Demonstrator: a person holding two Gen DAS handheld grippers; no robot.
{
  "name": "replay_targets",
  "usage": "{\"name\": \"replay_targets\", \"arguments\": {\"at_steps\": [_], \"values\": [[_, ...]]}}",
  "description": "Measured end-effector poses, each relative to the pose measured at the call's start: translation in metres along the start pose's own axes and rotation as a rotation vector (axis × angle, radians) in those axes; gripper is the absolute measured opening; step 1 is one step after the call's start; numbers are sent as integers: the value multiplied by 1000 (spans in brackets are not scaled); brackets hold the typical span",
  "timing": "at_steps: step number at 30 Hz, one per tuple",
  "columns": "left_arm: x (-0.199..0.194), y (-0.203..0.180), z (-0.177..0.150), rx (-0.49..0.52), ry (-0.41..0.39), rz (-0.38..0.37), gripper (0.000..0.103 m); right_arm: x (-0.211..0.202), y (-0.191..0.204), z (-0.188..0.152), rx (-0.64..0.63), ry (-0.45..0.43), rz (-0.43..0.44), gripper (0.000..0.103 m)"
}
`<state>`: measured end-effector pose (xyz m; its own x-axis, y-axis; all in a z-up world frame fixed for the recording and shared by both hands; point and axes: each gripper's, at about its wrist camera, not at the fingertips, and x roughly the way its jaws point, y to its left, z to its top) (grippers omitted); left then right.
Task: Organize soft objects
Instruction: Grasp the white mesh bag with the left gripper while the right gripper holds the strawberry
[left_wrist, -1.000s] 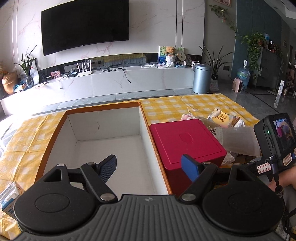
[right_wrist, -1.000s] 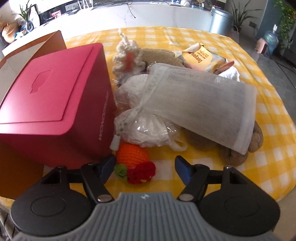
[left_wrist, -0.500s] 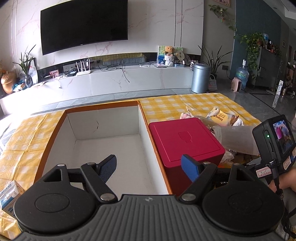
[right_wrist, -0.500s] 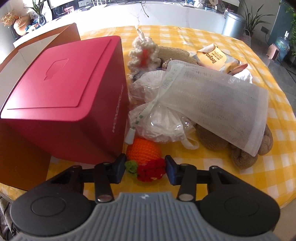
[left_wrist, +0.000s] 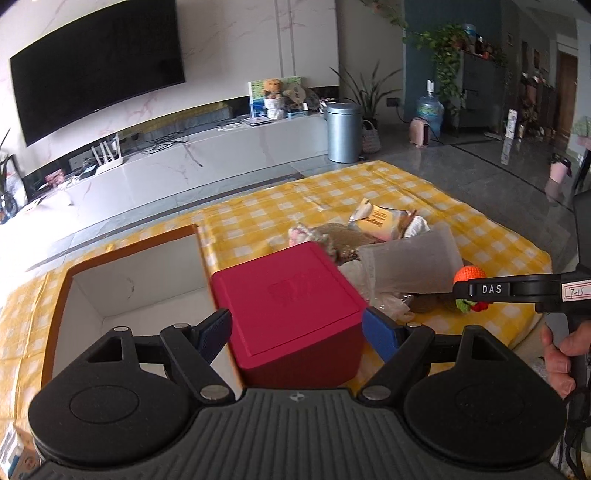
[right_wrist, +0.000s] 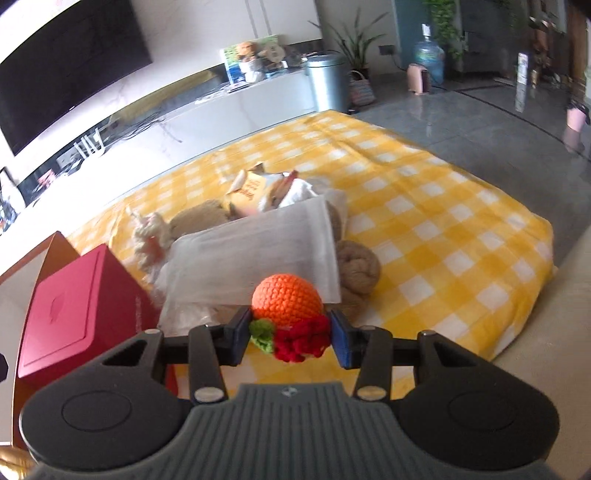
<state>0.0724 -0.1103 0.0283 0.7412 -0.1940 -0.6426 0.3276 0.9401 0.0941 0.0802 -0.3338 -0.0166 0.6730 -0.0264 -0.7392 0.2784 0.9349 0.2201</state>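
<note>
Right gripper (right_wrist: 291, 334) has its jaws clamped on the crochet orange (right_wrist: 286, 301), pinching it low down by the red and green bits, and it's up off the table (right_wrist: 443, 236). Just past those jaws sits the pile: a white mesh bag (right_wrist: 258, 251) and a tan plush (right_wrist: 360, 264) beyond it. Left gripper (left_wrist: 295, 332) has jaws wide apart and holding nothing, with the red box (left_wrist: 288, 302) right between and ahead of them, and the open bin (left_wrist: 136, 280) off to their left.
</note>
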Motion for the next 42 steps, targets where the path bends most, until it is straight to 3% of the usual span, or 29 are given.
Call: {"name": "replay_targets", "arguments": {"at_steps": [5, 12, 18, 25, 28, 29, 31, 32, 33, 34, 36, 42], "values": [[33, -43, 24, 152, 56, -47, 95, 3, -22, 4, 80, 2, 57, 45], [85, -97, 45, 446, 102, -129, 95, -5, -39, 5, 136, -41, 38, 45], [115, -118, 42, 596, 138, -190, 95, -12, -66, 9, 230, -102, -30, 45], [160, -143, 24, 746, 205, -154, 97, -11, -81, 8, 285, -98, -52, 45], [178, -146, 23, 750, 234, -128, 97, -11, -79, 8, 272, -102, -51, 45], [182, -145, 25, 741, 232, -130, 94, -10, -78, 8, 267, -101, -49, 45], [189, -142, 32, 693, 250, -126, 66, -10, -77, 8, 266, -101, -48, 45], [193, -140, 36, 658, 276, -121, 41, -10, -77, 8, 265, -100, -48, 45], [196, -137, 40, 624, 299, -132, 28, -10, -77, 8, 266, -99, -48, 45], [196, -134, 44, 592, 313, -158, 24, -10, -78, 8, 269, -99, -48, 45], [194, -129, 47, 564, 320, -184, 5, -9, -78, 8, 272, -96, -46, 45], [181, -125, 51, 537, 294, -181, 2, -9, -76, 8, 262, -97, -42, 45]]}}
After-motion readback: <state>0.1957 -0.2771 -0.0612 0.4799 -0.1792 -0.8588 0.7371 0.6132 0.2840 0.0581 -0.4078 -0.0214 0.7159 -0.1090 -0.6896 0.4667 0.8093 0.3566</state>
